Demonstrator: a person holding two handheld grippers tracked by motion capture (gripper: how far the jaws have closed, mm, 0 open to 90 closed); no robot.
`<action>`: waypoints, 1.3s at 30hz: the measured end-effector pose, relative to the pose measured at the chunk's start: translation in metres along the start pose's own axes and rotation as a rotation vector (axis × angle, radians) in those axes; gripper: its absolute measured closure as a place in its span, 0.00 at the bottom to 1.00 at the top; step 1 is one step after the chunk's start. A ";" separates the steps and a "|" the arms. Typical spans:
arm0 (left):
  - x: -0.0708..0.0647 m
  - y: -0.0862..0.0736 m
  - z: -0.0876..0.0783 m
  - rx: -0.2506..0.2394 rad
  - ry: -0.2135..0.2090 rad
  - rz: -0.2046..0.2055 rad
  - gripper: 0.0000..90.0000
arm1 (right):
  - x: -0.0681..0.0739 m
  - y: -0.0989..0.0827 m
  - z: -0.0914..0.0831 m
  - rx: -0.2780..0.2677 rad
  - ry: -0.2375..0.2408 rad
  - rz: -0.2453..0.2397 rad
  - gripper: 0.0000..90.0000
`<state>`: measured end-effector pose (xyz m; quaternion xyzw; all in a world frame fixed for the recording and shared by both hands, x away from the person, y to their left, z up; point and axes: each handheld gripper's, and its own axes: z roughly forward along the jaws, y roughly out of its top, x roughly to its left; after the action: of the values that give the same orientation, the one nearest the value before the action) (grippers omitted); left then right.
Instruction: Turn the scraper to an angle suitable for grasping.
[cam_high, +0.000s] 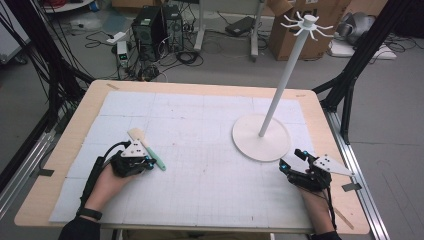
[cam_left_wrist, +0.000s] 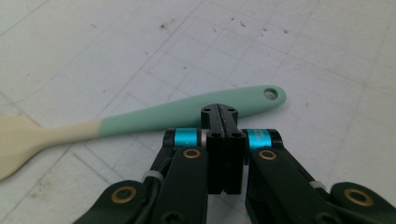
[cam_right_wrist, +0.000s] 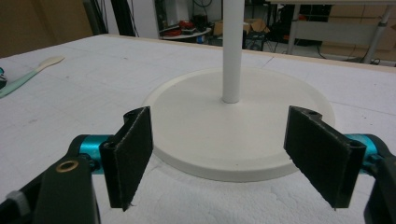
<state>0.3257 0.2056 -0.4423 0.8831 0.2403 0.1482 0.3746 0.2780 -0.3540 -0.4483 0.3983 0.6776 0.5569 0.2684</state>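
The left gripper (cam_left_wrist: 219, 112) is sitting with its jaws pressed together, empty, the spatula (cam_left_wrist: 154, 114) lying crosswise just beyond their tips, its green handle touching or nearly so. The right gripper (cam_right_wrist: 229, 158) is gaping wide, the white stand's base (cam_right_wrist: 196, 135) lying just ahead between its jaws

Even, diffuse overhead light, moderately bright; no hard glare. The white gridded mat on the wooden table (cam_high: 65, 145) reads pale and a little washed. Shadows soft and short, tight under the mint-and-cream silicone spatula (cam_left_wrist: 154, 114) in the left gripper view. High view soft, low resolution, floor background dim. Right gripper view: near black tool pads (cam_right_wrist: 130, 154) slightly blurred, far background soft, mild edge distortion.
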 end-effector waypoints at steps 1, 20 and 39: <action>0.000 0.003 0.002 0.011 0.010 0.000 1.00 | 0.000 0.000 0.000 0.000 -0.001 -0.001 0.26; 0.009 0.053 0.057 0.033 0.192 -0.053 1.00 | 0.000 0.000 0.000 0.006 -0.002 -0.001 0.26; 0.031 0.066 0.074 -0.022 0.232 -0.122 0.96 | 0.000 0.000 0.001 0.007 0.005 -0.007 0.27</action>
<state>0.4048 0.1389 -0.4412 0.8397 0.3337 0.2287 0.3623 0.2789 -0.3539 -0.4485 0.3956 0.6817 0.5545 0.2672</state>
